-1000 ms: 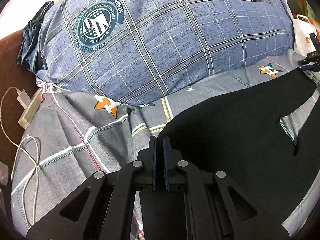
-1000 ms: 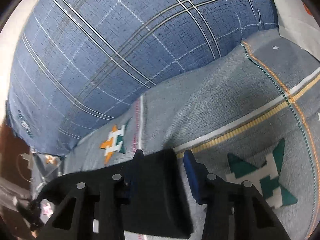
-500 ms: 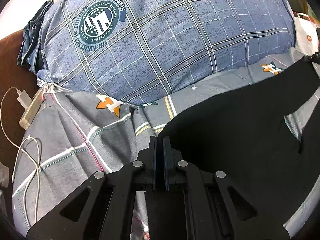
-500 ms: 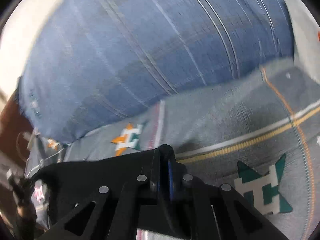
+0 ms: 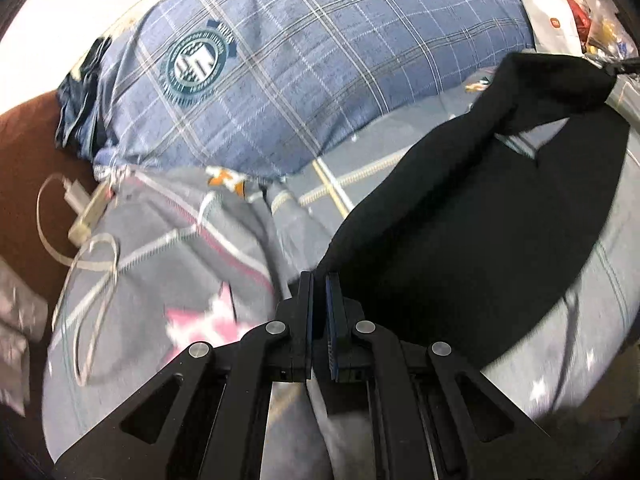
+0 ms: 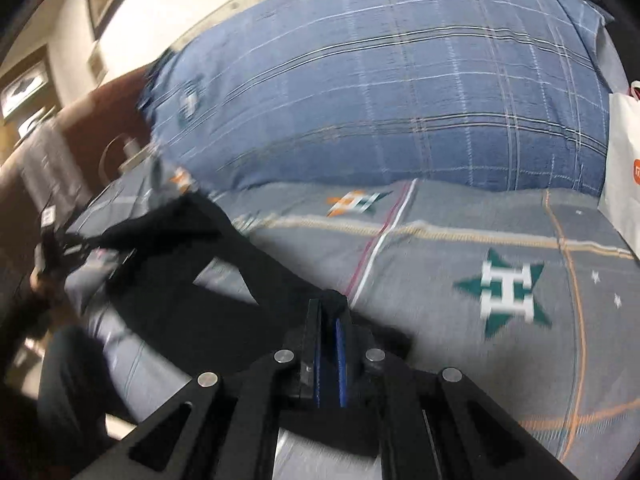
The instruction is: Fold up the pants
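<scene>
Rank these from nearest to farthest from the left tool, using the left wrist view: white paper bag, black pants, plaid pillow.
1. Black pants: clamped in the left tool, spreading right.
2. Plaid pillow: beyond the bedsheet, straight ahead.
3. White paper bag: far upper right, behind the pillow's corner.

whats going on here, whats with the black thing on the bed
A person is folding black pants on a bed with a grey patterned sheet, using two handheld grippers. The left gripper and the right gripper are each shut on an edge of the pants, holding the fabric up off the sheet. A blue plaid pillow lies behind.
</scene>
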`<state>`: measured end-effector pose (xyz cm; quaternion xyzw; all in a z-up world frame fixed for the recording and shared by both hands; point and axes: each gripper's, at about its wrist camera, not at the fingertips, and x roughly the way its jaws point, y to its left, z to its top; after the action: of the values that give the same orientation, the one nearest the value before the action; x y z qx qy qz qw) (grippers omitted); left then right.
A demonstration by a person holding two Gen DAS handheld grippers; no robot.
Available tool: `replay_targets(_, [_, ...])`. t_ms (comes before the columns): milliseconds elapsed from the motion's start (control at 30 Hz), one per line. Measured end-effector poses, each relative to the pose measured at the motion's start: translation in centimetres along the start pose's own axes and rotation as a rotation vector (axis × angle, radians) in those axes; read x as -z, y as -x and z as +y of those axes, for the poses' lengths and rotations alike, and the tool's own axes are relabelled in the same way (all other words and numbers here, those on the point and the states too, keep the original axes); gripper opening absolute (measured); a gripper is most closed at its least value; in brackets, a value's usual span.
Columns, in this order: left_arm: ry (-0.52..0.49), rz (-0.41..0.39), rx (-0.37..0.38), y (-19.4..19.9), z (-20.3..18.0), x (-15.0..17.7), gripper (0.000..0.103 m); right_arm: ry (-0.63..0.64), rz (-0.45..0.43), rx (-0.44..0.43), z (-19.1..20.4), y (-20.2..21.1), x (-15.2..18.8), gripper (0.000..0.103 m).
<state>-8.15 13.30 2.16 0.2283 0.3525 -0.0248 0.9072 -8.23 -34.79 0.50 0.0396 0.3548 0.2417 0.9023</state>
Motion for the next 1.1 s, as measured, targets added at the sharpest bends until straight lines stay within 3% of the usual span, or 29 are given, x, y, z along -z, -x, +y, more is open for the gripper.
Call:
replay_targets(300, [0.089,0.074,0.044,0.5,-0.6,6.9,0.004,0.046,0.102,0.037,0.9,1.5,6.7,0.005])
replay_targets(633, [0.262,0.112,0.022,0.4,1.2,9.3,0.004,0.058,0.077,0.118,1.2,1.0,6.6,0.005])
replay_targets(733, [0.303,0.071,-0.004,1.9,1.5,8.5,0.004,0.1,0.103,0.157,1.7,0.5,6.7,0.006])
replay_targets(900, [0.258,-0.022,0.071,3.3,0.0,3.3,0.004,0.051,0.123,0.126,1.1,0.5,7.1,0.006])
replay_targets(1033, [0.183,0.048,0.13,-0.6,-2.4,0.7,0.004,-0.005,0.168,0.156,0.0,1.0,7.9,0.007])
replay_targets(1100, [0.17,0.095,0.124,-2.7,-3.1,0.3,0.004,-0.055,0.178,0.161,-1.2,2.0,8.3,0.008])
